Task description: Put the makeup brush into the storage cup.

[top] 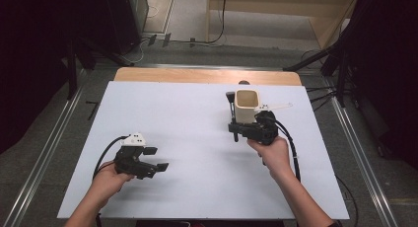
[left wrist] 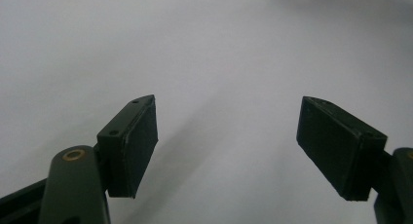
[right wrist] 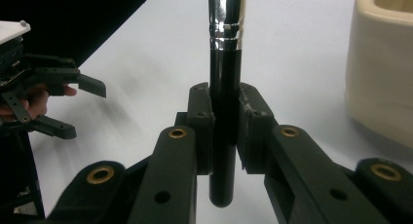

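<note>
The right gripper [right wrist: 225,131] pinches the black handle of a makeup brush [right wrist: 225,53], held upright just beside the cream square holder [top: 246,105] on the white table [top: 187,123]. The brush looks light, rigid and glossy, likely slippery; a mid-handle grip suits it. The right gripper view reveals its chrome ferrule. The left gripper [left wrist: 226,146] hovers with jaws spread, empty.

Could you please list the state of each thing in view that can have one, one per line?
Left gripper: open, fingers wide apart, nothing between them, held over the white table.
Right gripper: shut on the brush handle.
Brush: upright, clamped by its black handle, beside the holder and outside it.
Cream holder: upright on the table, open at the top; contents cannot be told.
</note>
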The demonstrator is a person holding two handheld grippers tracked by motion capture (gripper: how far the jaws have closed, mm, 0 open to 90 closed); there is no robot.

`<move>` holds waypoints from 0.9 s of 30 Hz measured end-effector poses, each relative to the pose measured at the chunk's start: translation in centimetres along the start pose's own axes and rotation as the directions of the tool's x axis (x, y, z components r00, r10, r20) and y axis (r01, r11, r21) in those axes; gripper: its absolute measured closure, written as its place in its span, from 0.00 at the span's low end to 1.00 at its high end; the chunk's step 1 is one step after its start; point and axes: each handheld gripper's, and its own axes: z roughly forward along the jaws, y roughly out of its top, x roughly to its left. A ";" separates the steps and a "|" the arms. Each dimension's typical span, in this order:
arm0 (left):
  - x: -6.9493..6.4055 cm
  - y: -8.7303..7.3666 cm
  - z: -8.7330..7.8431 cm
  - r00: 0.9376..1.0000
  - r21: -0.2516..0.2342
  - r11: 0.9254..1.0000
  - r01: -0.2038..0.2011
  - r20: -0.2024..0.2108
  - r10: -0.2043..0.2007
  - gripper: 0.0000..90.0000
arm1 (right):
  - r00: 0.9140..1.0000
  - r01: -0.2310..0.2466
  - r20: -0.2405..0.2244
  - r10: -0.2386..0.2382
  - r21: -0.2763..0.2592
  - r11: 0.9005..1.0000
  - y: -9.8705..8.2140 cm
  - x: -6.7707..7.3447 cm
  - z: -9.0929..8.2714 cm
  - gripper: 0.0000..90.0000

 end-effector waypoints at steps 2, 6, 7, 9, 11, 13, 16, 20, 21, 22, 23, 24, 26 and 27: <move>0.0 0.0 0.0 1.000 0.001 1.000 -0.003 0.000 0.003 0.26 | 1.000 0.001 0.002 -0.001 -0.004 1.000 0.1 -0.1 -0.1 0.89; 0.0 0.0 -0.1 1.000 -0.002 1.000 -0.003 0.002 0.003 0.27 | 1.000 0.002 0.007 -0.002 -0.014 1.000 0.6 0.0 -0.9 0.89; 0.0 0.0 -0.1 1.000 -0.003 1.000 -0.005 0.001 0.005 0.27 | 1.000 0.005 0.008 -0.005 -0.017 1.000 0.7 0.0 -1.1 0.89; 0.1 0.0 -0.1 1.000 -0.005 1.000 -0.002 0.004 0.002 0.26 | 1.000 -0.003 0.007 0.003 -0.022 1.000 0.9 -0.2 -1.2 0.89; 0.1 0.0 -0.1 1.000 -0.005 1.000 0.000 0.001 0.000 0.26 | 1.000 -0.010 0.005 0.010 -0.019 1.000 1.2 -0.5 -1.3 0.89; 0.1 0.0 -0.1 1.000 -0.005 1.000 0.001 0.002 -0.001 0.27 | 1.000 -0.019 0.002 0.019 -0.017 1.000 1.4 -0.8 -1.3 0.89; 0.1 0.0 -0.1 1.000 -0.004 1.000 0.001 0.004 -0.001 0.27 | 1.000 -0.019 0.003 0.019 -0.013 1.000 1.8 -1.0 -1.2 0.89; 0.1 0.0 -0.1 1.000 -0.003 1.000 -0.003 0.007 0.003 0.27 | 1.000 -0.015 0.005 0.015 -0.026 1.000 2.7 -1.1 -1.3 0.89; 0.1 0.0 0.0 1.000 -0.003 1.000 -0.002 0.007 0.002 0.27 | 1.000 -0.014 0.008 0.014 -0.028 1.000 2.9 -1.2 -1.4 0.89; 0.1 0.0 0.0 1.000 -0.003 1.000 -0.001 0.008 0.001 0.27 | 1.000 -0.011 0.012 0.012 -0.028 1.000 3.1 -1.2 -1.5 0.89; 0.1 0.0 0.0 1.000 -0.002 1.000 -0.003 0.010 0.003 0.26 | 1.000 -0.009 0.017 0.010 -0.029 1.000 3.4 -1.3 -1.5 0.89; 0.1 0.0 0.0 1.000 -0.002 1.000 -0.004 0.011 0.004 0.26 | 1.000 -0.007 0.020 0.008 -0.031 0.999 3.6 -1.3 -1.6 0.89; 0.1 0.0 0.0 1.000 -0.005 1.000 -0.001 0.011 0.001 0.27 | 1.000 -0.005 0.026 0.006 -0.035 0.999 4.1 -1.3 -1.8 0.89; 0.1 0.0 0.0 1.000 -0.005 1.000 -0.002 0.010 0.002 0.27 | 1.000 -0.003 0.029 0.004 -0.039 0.999 4.3 -1.3 -1.9 0.89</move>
